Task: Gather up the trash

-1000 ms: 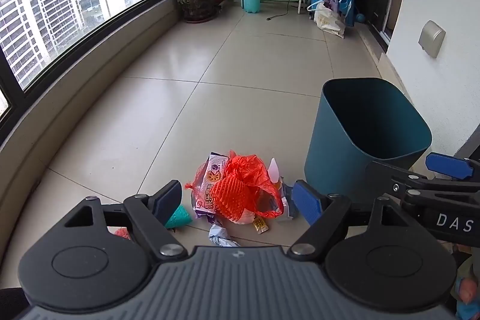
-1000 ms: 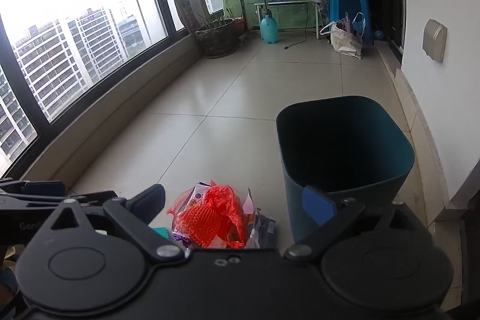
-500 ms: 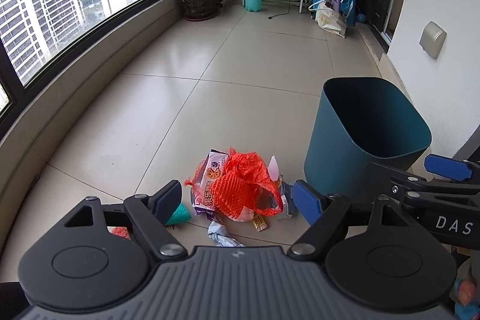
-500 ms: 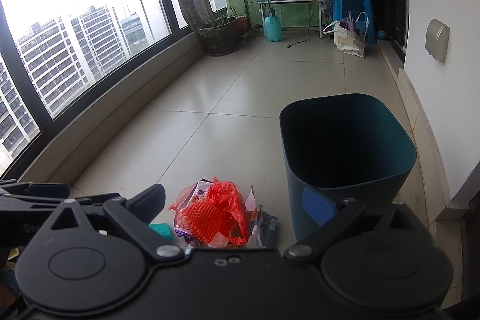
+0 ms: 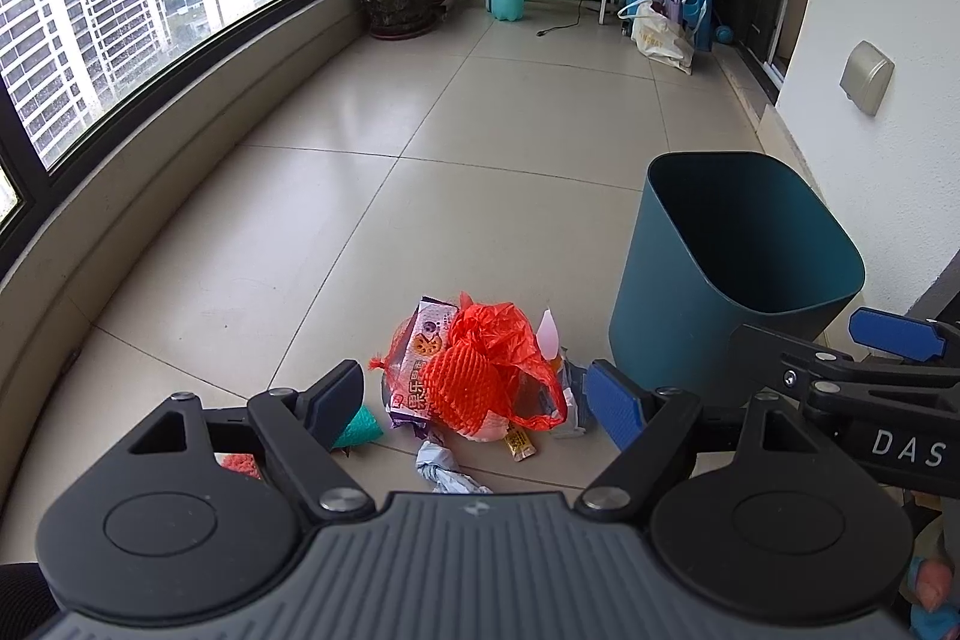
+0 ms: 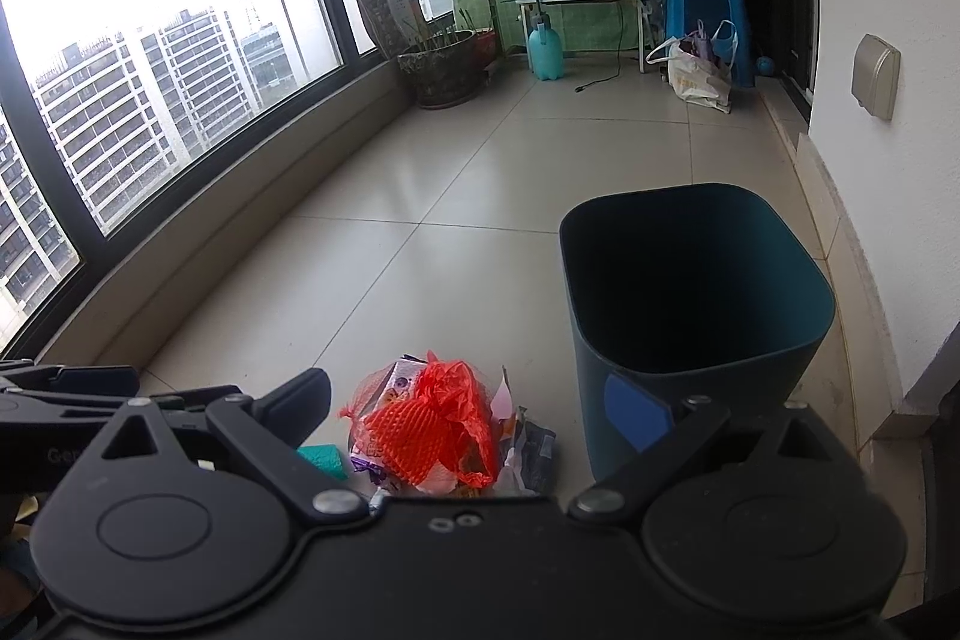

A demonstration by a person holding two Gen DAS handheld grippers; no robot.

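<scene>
While both your grippers hang above the pile, neither holds anything: the left gripper (image 5: 477, 394) has its jaws spread wide with the trash showing between them, and the right gripper (image 6: 474, 409) is spread the same way, empty.

Trash sits on the floor tiles (image 5: 336, 232), just left of the bin (image 5: 729, 280) — near its base, some pieces almost touching it.

Risks, as I judge them:
- The red net (image 5: 474, 382) is tangled over a snack wrapper (image 5: 420, 370); pinch the mesh alone and the wrapper may slide out and drop short of the bin.
- Small bits may slip between spread jaws — close fully on them.
- The bin looks light; a knock from your right gripper could tip it.
- Both grippers converge on one pile; they could collide.

Count:
- bins: 1, upright, looks empty
- red nets: 1
- printed wrappers: 1 clear
- teal scrap (image 5: 360, 430): 1
- crumpled pale wrapper (image 5: 441, 472): 1
- small yellow sachet (image 5: 519, 443): 1
- further scraps by the bin: cannot count.
</scene>
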